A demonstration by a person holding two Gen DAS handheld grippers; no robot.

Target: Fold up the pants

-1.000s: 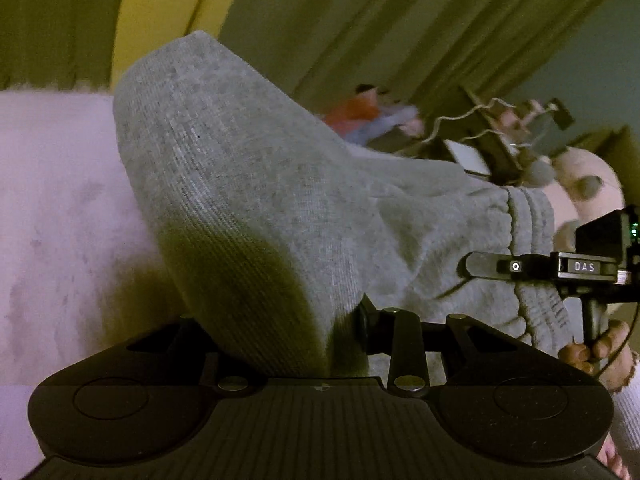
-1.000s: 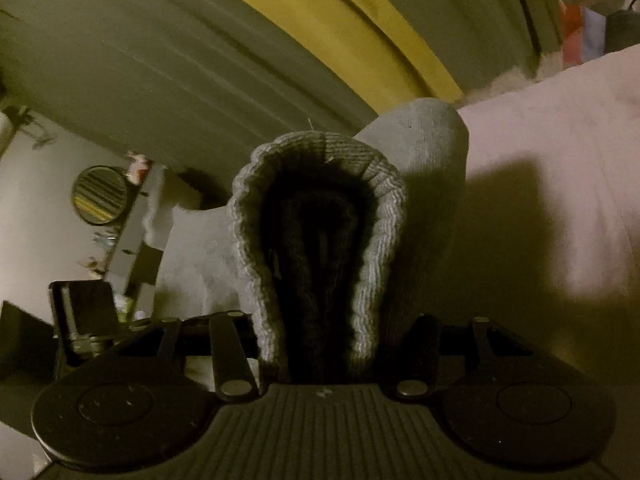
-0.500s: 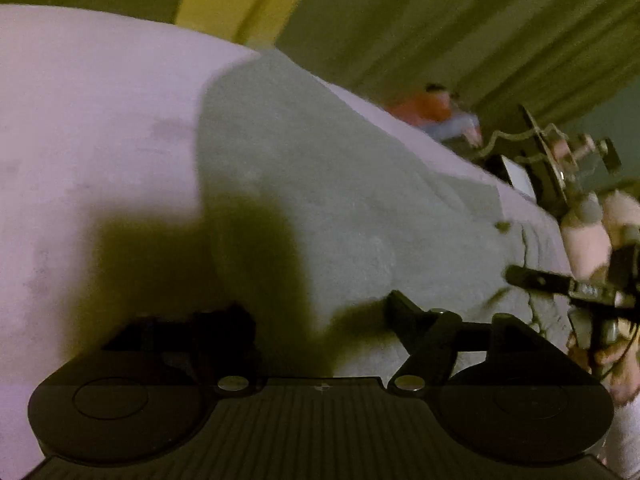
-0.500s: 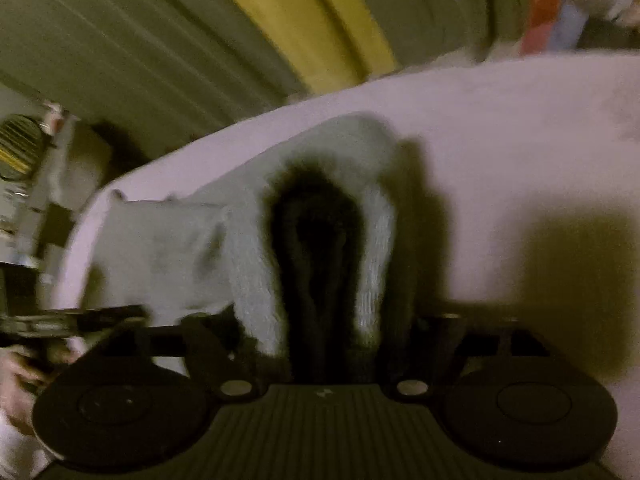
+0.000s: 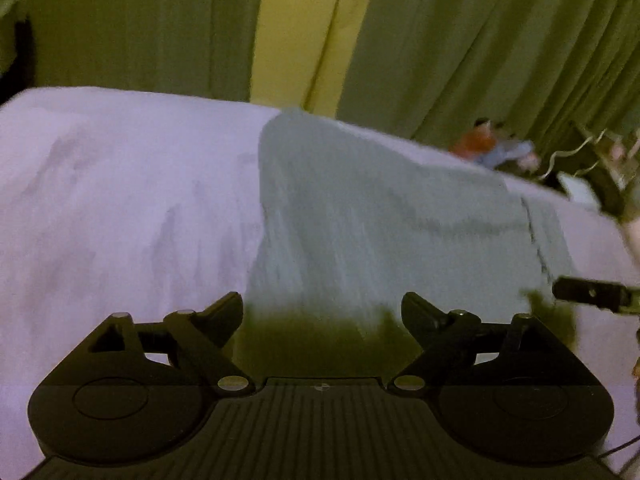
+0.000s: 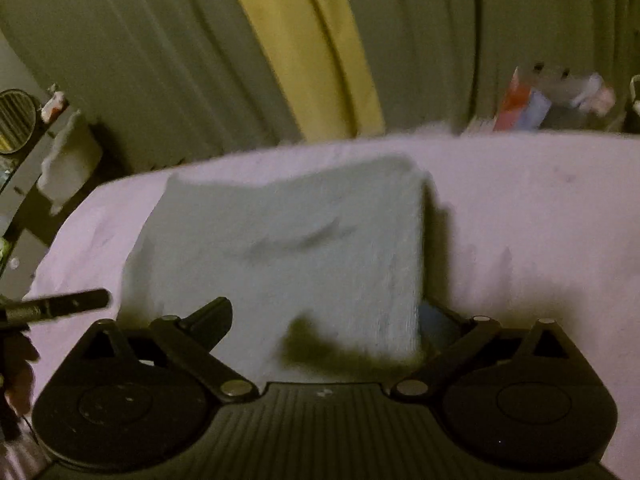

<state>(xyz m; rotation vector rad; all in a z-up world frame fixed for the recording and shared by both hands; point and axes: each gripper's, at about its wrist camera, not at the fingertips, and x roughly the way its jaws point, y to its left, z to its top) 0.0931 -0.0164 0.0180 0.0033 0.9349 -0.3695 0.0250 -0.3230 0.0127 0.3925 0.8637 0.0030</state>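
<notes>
The grey pants (image 5: 360, 216) lie flat in a folded stack on the lilac bedspread (image 5: 120, 200). My left gripper (image 5: 322, 308) hovers at their near edge. Its jaws are opening wide, with cloth lying below the gap and no pad pressing on it. In the right wrist view the pants (image 6: 300, 248) form a blurred grey rectangle on the bedspread (image 6: 520, 220). My right gripper (image 6: 326, 312) is also opening over their near edge, and its right finger is partly hidden behind the cloth. Each view catches the other gripper at its edge: the right gripper (image 5: 588, 294) and the left gripper (image 6: 60, 304).
Green curtains (image 5: 480, 60) with a yellow strip (image 5: 304, 32) hang behind the bed. Colourful items (image 5: 492, 146) sit at its far right corner. A round mirror (image 6: 16, 120) and a white cloth (image 6: 68, 156) stand off the left side. A person's hand (image 6: 16, 360) holds the left gripper.
Both grippers let go of the raised pants and opened wide. The pants dropped flat onto the bed, and both grippers drew back from them.
</notes>
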